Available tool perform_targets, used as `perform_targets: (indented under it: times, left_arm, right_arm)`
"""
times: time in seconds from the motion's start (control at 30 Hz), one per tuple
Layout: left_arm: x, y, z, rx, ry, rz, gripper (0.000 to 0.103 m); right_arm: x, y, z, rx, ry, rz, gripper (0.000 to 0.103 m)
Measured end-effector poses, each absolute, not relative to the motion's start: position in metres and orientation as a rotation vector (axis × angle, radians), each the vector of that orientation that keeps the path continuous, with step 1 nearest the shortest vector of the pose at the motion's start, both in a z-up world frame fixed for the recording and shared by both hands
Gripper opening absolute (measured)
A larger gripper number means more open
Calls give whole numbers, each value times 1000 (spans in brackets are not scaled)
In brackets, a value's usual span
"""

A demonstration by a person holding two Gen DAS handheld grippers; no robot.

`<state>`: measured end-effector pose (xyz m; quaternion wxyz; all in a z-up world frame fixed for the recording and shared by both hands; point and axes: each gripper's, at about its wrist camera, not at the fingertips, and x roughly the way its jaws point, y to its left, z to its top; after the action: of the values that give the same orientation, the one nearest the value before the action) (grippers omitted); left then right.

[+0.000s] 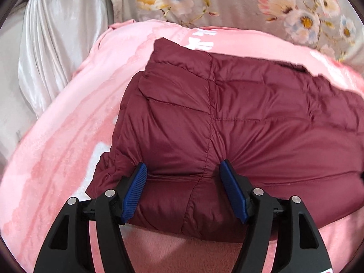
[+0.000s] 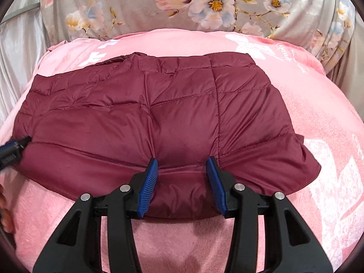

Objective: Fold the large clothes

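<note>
Through the left wrist camera, we have the left gripper [image 1: 183, 179] spread wide, its blue pads [image 1: 134, 195] straddling the near edge of the maroon quilted jacket [image 1: 227, 113] and pressing into the puffy fold without clamping it. The risk here is that slick shell fabric slides out if we close on too thin a bite, or that we pinch only the top layer and the fold springs apart. The jacket lies folded on the pink blanket [image 1: 56, 147], thick and rounded at the near edge, with the floral bedding [image 1: 250, 0] behind. Through the right wrist camera, the right gripper [image 2: 183, 175] is likewise parted around the same near edge, gripping nothing firmly. The left gripper's tip [image 2: 13, 152] seems to touch the jacket's left end, though the rim distortion makes that uncertain. Uneven pulls would skew the bundle.
</note>
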<state>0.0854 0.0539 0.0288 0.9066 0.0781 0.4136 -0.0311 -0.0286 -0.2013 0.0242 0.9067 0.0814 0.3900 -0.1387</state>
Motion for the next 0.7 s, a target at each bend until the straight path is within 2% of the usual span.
perform_targets:
  times: [0.2, 0.43, 0.5, 0.53, 0.63, 0.7]
  left_arm:
    - [83, 63, 31, 103, 859, -86, 67]
    - [63, 98, 55, -55, 879, -95, 67]
    - [58, 114, 59, -106, 888, -78, 70]
    - [58, 127, 59, -147, 903, -64, 70]
    - [68, 154, 50, -275, 967, -81, 70]
    - [73, 163, 41, -336, 1004, -94, 70]
  right_arm:
    - [-30, -183, 53, 292, 754, -202, 45]
    - [-5, -129, 67, 201, 749, -91, 44]
    - [2, -120, 65, 192, 759, -71, 40]
    - [5, -115, 62, 181, 770, -62, 34]
    - [10, -105, 53, 177, 793, -46, 26]
    - [12, -103, 49, 174, 803, -47, 24]
